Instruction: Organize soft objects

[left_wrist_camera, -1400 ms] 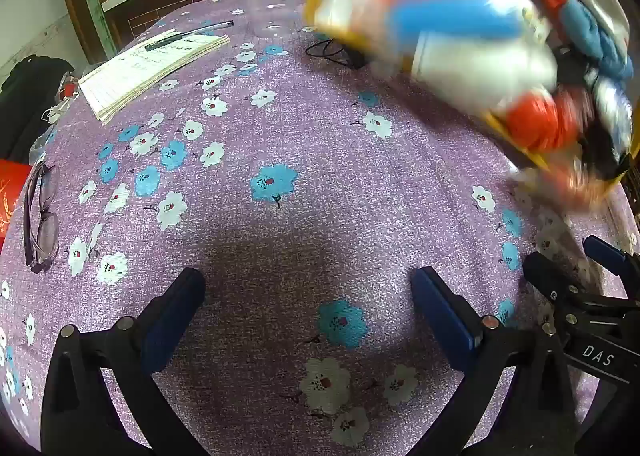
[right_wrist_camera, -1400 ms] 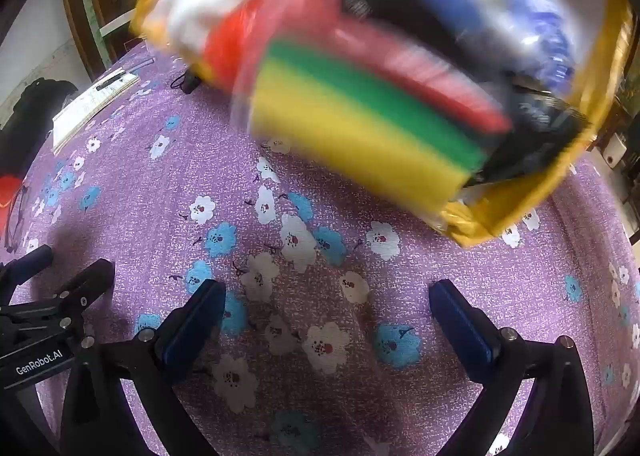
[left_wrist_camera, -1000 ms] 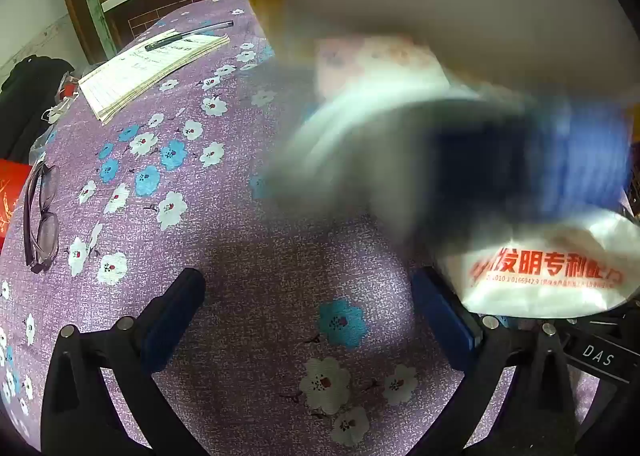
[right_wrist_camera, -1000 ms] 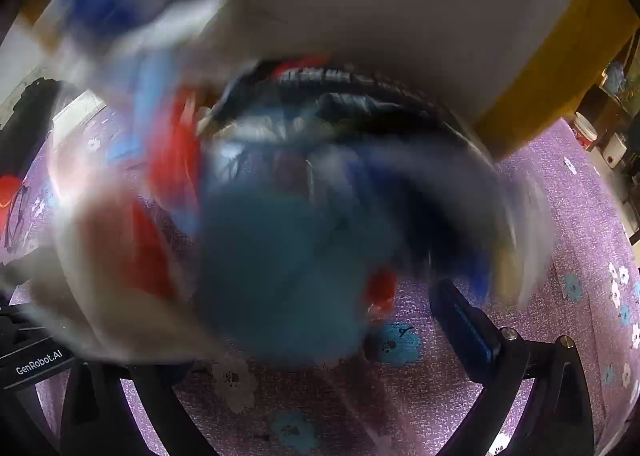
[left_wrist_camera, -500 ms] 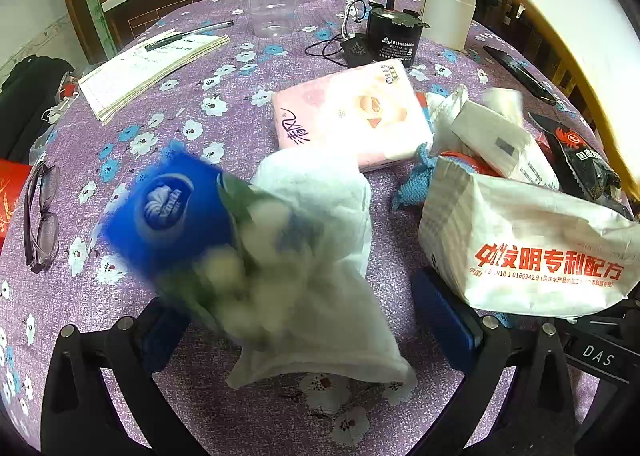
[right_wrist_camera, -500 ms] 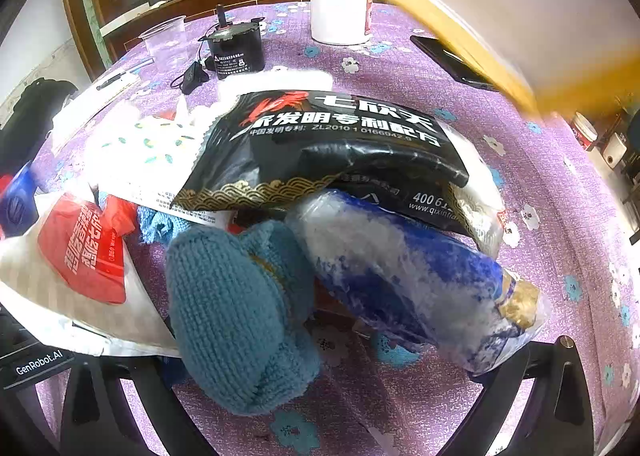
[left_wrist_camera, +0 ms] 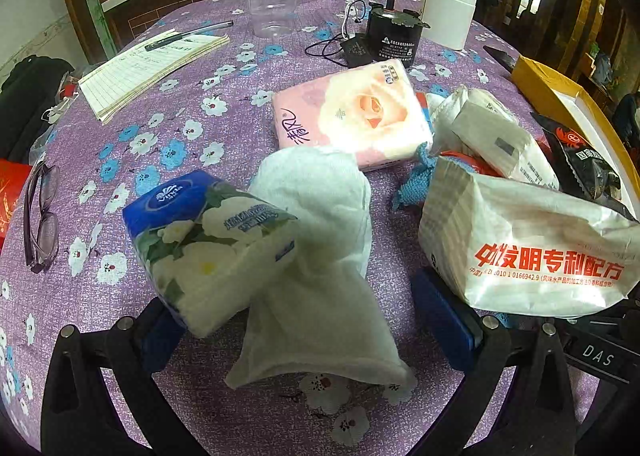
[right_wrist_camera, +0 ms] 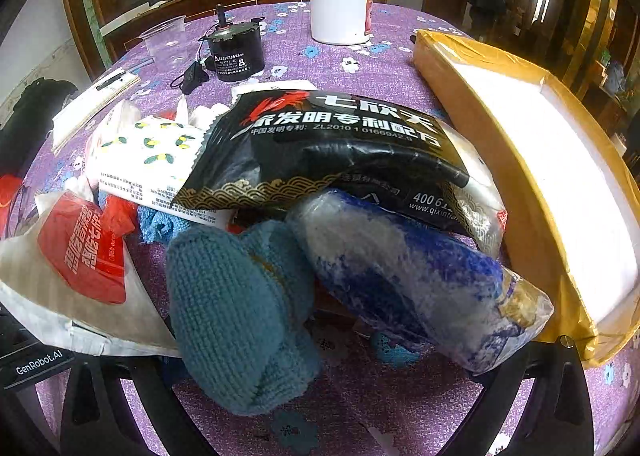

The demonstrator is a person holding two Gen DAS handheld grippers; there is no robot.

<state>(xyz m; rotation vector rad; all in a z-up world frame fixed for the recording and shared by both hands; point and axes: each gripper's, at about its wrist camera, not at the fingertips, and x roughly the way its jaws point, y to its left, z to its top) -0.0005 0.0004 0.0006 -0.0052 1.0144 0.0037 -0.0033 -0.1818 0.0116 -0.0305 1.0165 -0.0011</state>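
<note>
Soft things lie heaped on the purple flowered tablecloth. In the left wrist view: a blue tissue pack, a white cloth, a pink tissue pack, a white bag with red print. My left gripper is open, with the cloth and blue pack between its fingers. In the right wrist view: a folded blue knit cloth, a blue-white plastic-wrapped roll, a black bag, a patterned tissue pack. My right gripper is open behind the knit cloth and roll.
A yellow box with a white inside lies at the right. Farther back stand a white jar, a black motor with cable and a clear cup. A notepad with pen and glasses lie left.
The yellow box was tipped over the table and its soft contents fell out. They now lie still in a heap. The box rests at the right. Neither gripper has moved.
</note>
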